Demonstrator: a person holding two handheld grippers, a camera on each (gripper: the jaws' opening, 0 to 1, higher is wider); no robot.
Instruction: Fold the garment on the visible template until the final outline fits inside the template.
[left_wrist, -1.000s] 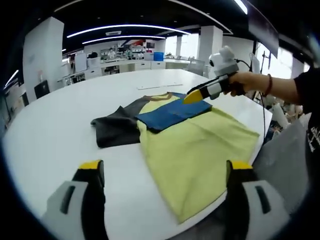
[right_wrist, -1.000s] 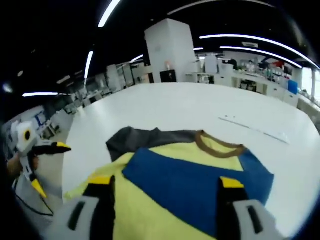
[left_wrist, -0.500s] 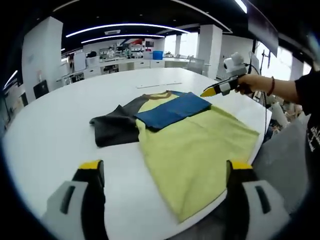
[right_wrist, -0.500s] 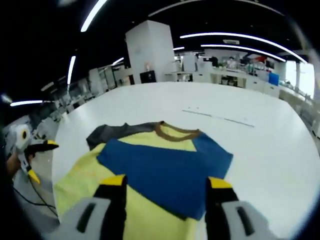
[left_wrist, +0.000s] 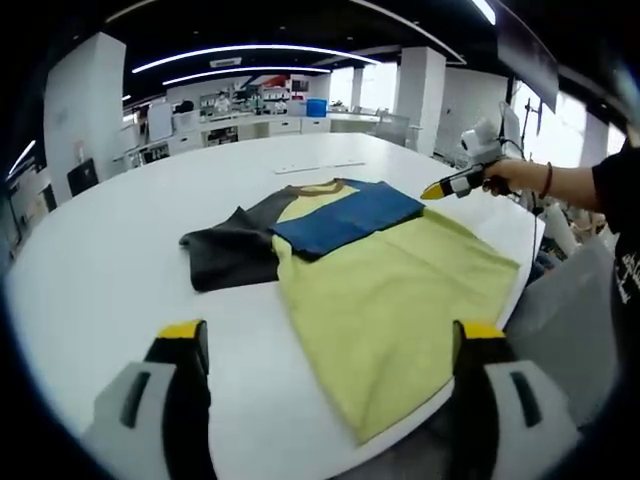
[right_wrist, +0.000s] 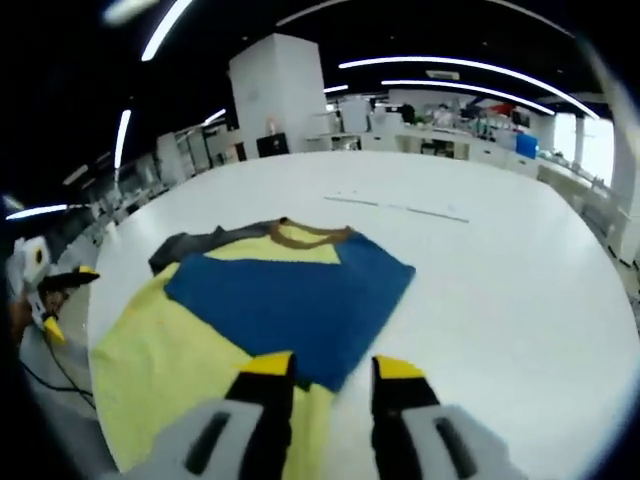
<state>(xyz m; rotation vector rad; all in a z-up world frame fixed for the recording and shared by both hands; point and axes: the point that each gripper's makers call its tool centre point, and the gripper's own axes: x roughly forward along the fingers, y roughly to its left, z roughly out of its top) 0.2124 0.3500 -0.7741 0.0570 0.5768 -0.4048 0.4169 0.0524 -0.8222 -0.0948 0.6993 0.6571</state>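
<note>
In the left gripper view, the left gripper (left_wrist: 325, 345) rises from the bottom of the frame with its yellow-tipped jaws spread wide, holding nothing. Between and beyond them, a T-shirt (left_wrist: 385, 290) lies flat on a large white round table (left_wrist: 110, 260), filling the centre and centre right of the frame. Its yellow body runs toward the lower right, reaching the table's edge. A blue sleeve (left_wrist: 345, 217) is folded across the chest, and a dark grey sleeve (left_wrist: 232, 255) spreads to the left. A brown collar (left_wrist: 320, 188) sits at the top. At the upper right, a hand (left_wrist: 510, 176) holds the right gripper (left_wrist: 440, 188) just past the shirt's far side; whether its jaws are apart cannot be told here.

In the right gripper view, the right gripper (right_wrist: 325, 372) stands at bottom centre with its jaws drawn narrow, a small gap between them, gripping nothing. Directly above its tips lies the lower edge of the blue sleeve (right_wrist: 290, 300). The yellow body (right_wrist: 165, 370) spreads to the lower left, the collar (right_wrist: 305, 235) at centre, the grey sleeve (right_wrist: 195, 248) at left. The left gripper (right_wrist: 55, 295) appears at the far left edge.
</note>
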